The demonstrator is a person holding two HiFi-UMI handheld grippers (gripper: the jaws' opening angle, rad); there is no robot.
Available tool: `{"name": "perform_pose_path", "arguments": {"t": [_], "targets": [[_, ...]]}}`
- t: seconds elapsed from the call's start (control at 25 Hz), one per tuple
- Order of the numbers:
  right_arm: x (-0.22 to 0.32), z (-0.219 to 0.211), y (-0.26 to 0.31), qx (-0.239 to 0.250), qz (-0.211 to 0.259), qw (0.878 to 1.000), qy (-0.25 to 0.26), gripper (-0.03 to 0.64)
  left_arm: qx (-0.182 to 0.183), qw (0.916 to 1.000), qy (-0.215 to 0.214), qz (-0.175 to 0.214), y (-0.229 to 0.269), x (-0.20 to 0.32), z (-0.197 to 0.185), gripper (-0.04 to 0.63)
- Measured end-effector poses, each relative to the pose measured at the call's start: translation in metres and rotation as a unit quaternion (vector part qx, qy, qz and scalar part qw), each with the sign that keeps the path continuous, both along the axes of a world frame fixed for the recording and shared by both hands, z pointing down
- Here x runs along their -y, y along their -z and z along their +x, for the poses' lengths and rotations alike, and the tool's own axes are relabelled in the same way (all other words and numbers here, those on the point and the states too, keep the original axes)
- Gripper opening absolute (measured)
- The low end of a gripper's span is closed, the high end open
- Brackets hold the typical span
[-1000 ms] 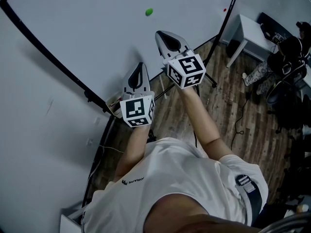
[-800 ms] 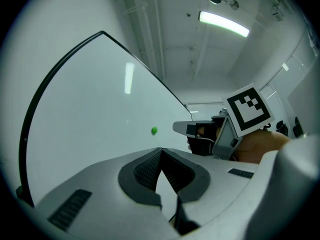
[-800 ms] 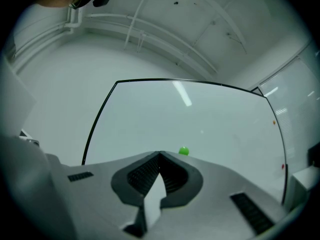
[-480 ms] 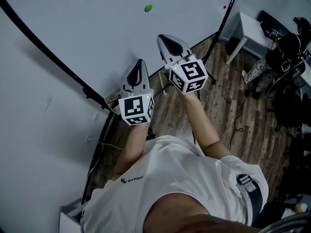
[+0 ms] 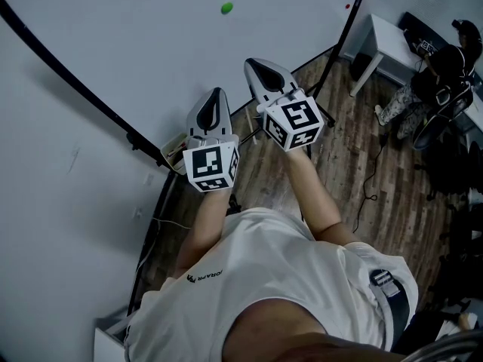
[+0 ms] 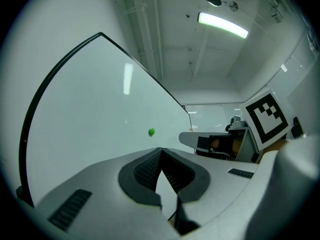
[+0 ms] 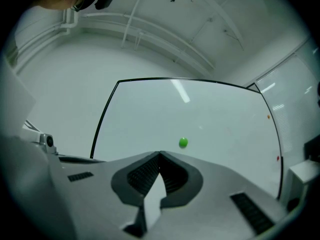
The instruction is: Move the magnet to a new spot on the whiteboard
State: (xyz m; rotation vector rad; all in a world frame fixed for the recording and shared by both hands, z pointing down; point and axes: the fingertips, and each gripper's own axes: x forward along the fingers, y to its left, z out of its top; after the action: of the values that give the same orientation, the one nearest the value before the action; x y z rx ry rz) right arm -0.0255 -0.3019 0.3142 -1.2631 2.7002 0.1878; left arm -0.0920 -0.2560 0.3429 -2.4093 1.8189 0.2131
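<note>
The green magnet (image 5: 226, 7) sits high on the whiteboard (image 5: 136, 44), out in the open white. Nothing touches it, and it is well clear of both my claws. In the right gripper view it shows just above my closed tips and a touch to their right. In the left gripper view it is a smaller dot, further off and left of the tips.

My right claw (image 5: 253, 62) is pinched fully together, pads meeting at the tip, with nothing between them. It points up toward the board from below the magnet and stays apart from it. My left claw (image 5: 217, 91) is the same story — jaws together, empty — held lower and to the left of the right one, over the board's lower edge.

A tiny red dot (image 5: 348, 6) sits by the board's right edge, far from the magnet. Beyond that edge is a white table (image 5: 389, 44) on the wooden floor (image 5: 355, 164), with a person (image 5: 441, 78) seated beside it.
</note>
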Motion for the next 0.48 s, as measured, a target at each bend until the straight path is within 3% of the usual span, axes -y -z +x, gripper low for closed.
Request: {"name": "perform_pose_path", "arguments": {"t": [0.48], "targets": [[-0.009,-0.001,-0.019,-0.002,-0.020,1.000,0.005,0.014,0.001,1.0000,0.001,-0.002,0.000,0.000,0.001,0.002]]}}
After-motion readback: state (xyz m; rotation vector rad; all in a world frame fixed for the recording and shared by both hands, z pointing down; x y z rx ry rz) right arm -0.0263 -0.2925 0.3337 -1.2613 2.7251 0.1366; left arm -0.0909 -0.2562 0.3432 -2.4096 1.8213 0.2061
